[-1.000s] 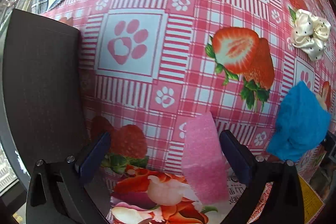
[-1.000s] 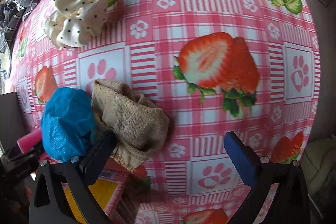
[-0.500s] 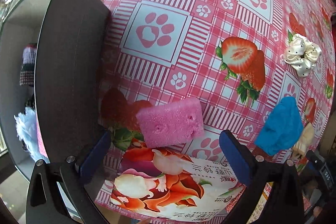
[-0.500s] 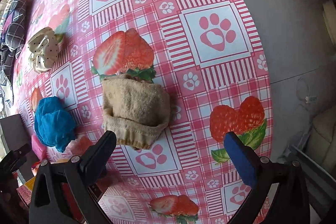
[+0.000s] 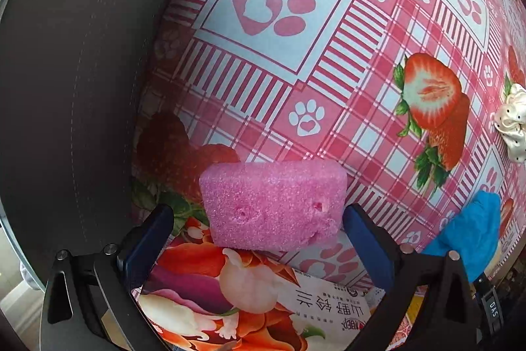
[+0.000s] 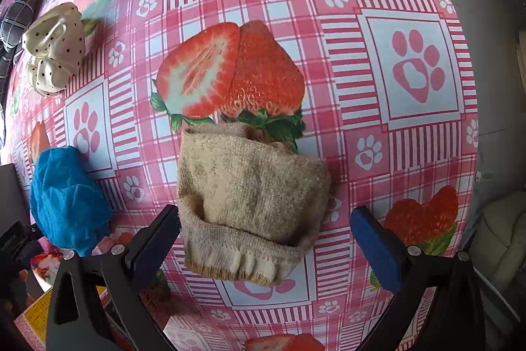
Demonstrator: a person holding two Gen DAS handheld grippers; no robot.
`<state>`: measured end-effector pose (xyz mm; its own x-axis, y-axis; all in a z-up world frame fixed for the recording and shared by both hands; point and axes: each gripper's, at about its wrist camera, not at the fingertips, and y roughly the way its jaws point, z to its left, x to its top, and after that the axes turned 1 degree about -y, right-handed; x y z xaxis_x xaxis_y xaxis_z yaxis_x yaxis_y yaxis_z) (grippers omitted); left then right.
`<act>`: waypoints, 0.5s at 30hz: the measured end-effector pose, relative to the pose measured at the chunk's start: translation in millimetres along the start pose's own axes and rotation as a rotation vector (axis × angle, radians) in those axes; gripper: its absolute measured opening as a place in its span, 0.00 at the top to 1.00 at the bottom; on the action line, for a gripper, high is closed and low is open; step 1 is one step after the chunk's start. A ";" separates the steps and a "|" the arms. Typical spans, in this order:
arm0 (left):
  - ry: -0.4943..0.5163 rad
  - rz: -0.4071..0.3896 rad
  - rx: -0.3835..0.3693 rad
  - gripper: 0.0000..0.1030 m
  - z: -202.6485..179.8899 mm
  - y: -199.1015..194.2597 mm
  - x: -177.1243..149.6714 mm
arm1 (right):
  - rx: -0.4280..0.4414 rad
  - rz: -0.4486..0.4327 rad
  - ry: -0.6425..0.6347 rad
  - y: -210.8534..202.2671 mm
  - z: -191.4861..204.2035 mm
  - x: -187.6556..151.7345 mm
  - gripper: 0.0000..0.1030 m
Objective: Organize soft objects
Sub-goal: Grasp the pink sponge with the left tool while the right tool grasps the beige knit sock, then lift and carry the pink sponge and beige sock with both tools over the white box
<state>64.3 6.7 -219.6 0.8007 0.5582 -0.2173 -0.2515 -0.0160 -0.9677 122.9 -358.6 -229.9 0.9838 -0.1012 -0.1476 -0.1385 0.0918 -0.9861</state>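
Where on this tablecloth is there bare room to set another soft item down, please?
The widest bare patch is the big paw-print square, between the dark box and the printed strawberry. Another lies right of the sock, around the paw square toward the table edge. It is crowded by the sponge and packet, and around the blue cloth and scrunchie.

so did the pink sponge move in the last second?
Yes. The pink sponge stood on end a second ago; now it lies flat between the open left gripper fingers, its near edge on the flowered packet.
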 end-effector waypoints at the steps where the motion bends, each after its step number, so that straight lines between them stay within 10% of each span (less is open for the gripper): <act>1: -0.005 -0.008 -0.012 0.00 3.9 3.1 8.1 | -0.012 -0.007 -0.004 1.7 -0.8 -1.0 0.00; 15: 0.009 0.044 -0.023 0.00 -11.2 10.3 25.9 | -0.038 0.001 -0.036 14.4 19.1 2.1 0.00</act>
<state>88.5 11.6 -236.6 0.7944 0.5487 -0.2604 -0.2736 -0.0595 -0.9600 125.1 -338.6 -242.9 0.9871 -0.0650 -0.1460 -0.1426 0.0543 -0.9883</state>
